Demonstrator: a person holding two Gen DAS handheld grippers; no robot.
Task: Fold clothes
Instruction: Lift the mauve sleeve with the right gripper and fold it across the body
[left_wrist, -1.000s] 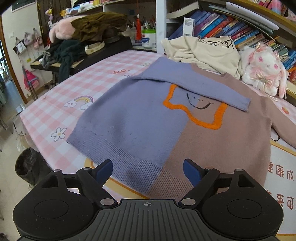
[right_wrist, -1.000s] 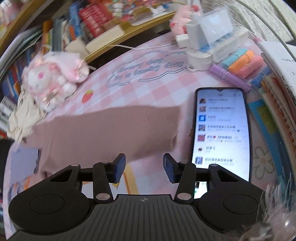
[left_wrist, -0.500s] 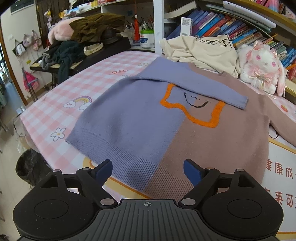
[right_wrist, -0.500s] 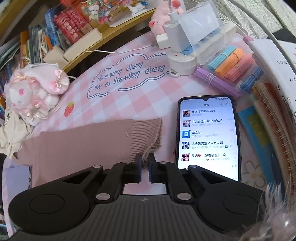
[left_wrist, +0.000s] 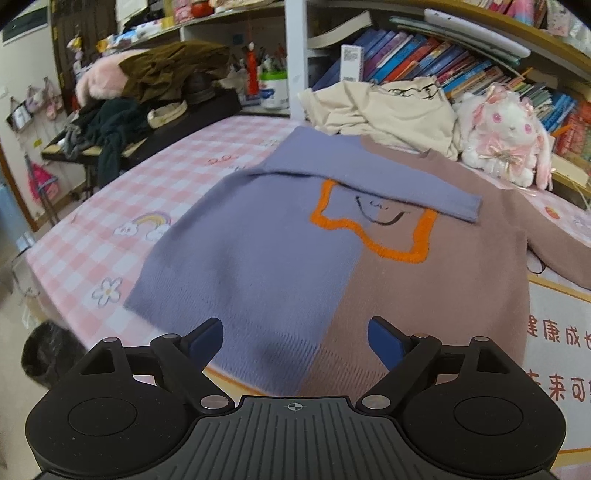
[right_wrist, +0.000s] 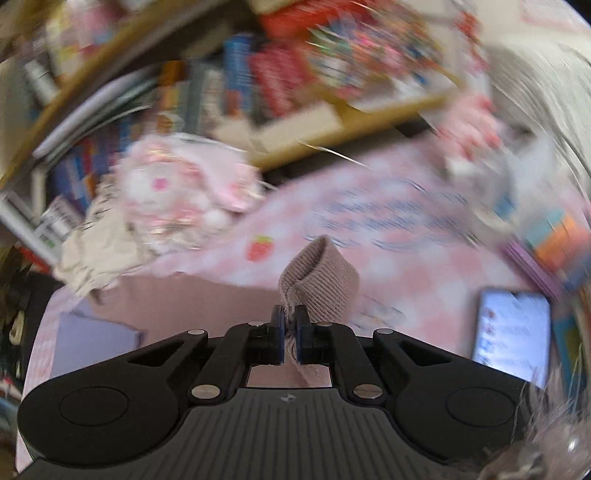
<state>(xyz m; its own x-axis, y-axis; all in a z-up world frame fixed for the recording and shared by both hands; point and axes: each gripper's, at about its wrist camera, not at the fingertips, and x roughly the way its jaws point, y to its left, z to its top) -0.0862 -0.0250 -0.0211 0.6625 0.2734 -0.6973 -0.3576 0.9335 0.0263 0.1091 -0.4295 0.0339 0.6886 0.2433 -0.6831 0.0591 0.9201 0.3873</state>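
Pink-and-white checked cloth is covering the surface (left_wrist: 110, 236), with crowded bookshelves (left_wrist: 461, 70) running along the upper right of the left wrist view and a white plush rabbit (left_wrist: 506, 136) sitting at their foot. Spread flat across the middle of that view is the two-tone sweater (left_wrist: 332, 266), lavender on one half and dusty brown on the other, its lavender sleeve (left_wrist: 373, 188) already lying folded across the chest over the orange star outline. The left hand-held gripper (left_wrist: 295, 338) is hanging with its jaws wide and nothing between them, just above the ribbed hem at the bottom of the frame. In the right wrist view, heavily blurred, the right hand-held gripper (right_wrist: 290, 328) is pinching the ribbed brown cuff (right_wrist: 321, 280), which is standing up in a loop above the closed jaws at the centre of the frame; a lit phone (right_wrist: 513, 328) is lying at the right edge. The step in hand looks to be carrying the brown sleeve over the chest to mirror the lavender one. Doing it well probably means keeping the pinch firm on the ribbing, lifting high enough that the sleeve is not dragging the body askew, and laying it straight across. The free gripper could be steadying the hem meanwhile.
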